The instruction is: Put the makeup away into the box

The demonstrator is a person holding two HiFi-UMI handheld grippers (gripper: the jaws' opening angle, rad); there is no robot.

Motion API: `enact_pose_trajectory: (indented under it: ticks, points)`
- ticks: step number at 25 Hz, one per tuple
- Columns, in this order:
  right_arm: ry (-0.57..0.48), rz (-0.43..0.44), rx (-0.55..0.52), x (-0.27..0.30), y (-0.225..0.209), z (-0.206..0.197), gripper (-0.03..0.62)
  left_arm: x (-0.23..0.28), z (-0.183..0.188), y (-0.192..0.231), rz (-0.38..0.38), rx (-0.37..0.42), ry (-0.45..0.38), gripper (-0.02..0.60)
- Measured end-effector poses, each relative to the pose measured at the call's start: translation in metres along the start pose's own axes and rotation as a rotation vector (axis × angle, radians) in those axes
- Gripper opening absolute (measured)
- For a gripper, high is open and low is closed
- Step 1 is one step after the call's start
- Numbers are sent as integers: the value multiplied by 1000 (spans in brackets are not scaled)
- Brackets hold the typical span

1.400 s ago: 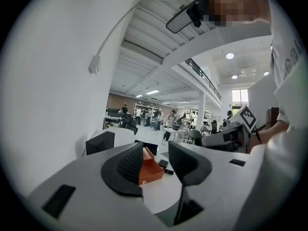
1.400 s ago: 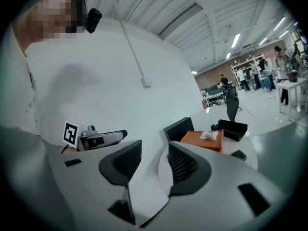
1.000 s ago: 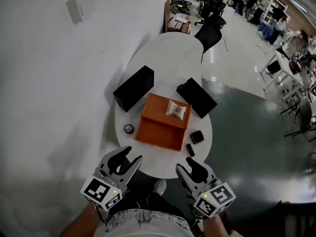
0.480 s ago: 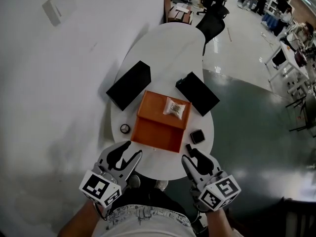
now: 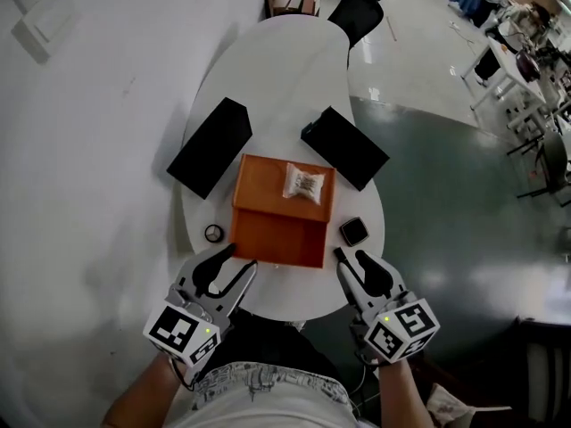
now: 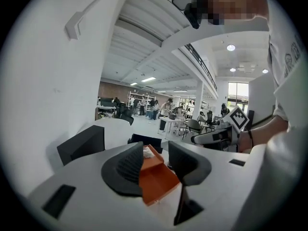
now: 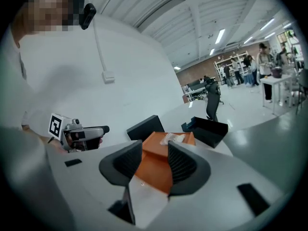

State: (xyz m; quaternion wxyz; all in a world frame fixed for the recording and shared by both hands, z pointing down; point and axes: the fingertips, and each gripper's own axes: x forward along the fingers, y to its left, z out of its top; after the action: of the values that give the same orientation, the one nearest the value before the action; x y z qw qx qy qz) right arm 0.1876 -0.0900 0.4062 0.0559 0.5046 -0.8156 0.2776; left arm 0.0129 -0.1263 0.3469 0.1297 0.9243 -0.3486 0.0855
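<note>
Both grippers have come forward and down to the near edge of the table [image 5: 285,69] since the earlier frame; jaw gaps look unchanged. Left gripper [image 5: 239,261] has its jaws partly apart and holds nothing: the left gripper view shows only the orange box [image 5: 281,212] in the distance through the gap, no contact. Right gripper [image 5: 351,259] is the same, jaws apart at a moderate gap and empty.

Makeup is still out on the table. A small round compact [image 5: 212,234] sits just left of the box and just ahead of the left gripper. A square black compact [image 5: 354,232] sits just right of the box, close in front of the right gripper. A pale packet [image 5: 303,184] lies on the far half of the box. Two black boxes [image 5: 210,147] flank it further back.

Step, as I judge it: approach, nothing picked up yet. Next move probably calls for lowering a gripper over its nearest compact, straddling it with the jaws, closing, then carrying it to the near half of the box, which looks open.
</note>
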Motion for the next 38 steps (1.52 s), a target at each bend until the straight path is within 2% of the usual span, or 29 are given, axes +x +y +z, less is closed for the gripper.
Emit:
enact_pose_trajectory:
  ticks: [7, 14, 25, 38]
  points:
    - [22, -122, 39, 16, -28, -20, 176, 20, -19, 19, -92, 11, 52, 181]
    - [122, -210, 46, 29, -58, -62, 176, 33, -32, 30, -125, 4, 107, 181]
    - [282, -254, -12, 45, -92, -125, 173, 33, -56, 38, -101, -18, 164, 181]
    - [407, -260, -129, 56, -110, -159, 155, 30, -70, 45, -61, -44, 191, 181]
